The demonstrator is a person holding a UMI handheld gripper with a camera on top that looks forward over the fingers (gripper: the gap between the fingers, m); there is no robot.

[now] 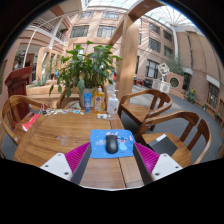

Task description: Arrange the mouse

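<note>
A black mouse (111, 143) lies on a blue mouse mat (112, 143) with cartoon print, on the wooden table (60, 132). My gripper (112, 160) hangs above the near table edge, its pink pads (77, 156) spread wide to either side of the mat. The mouse sits just ahead of the fingers, in line with the gap, untouched. Nothing is held.
Beyond the mat stand bottles (100, 100) and a potted plant (88, 68). A red item (32, 121) lies at the table's left. Wooden chairs (178, 128) ring the table. A dark object (163, 144) rests right of the mat.
</note>
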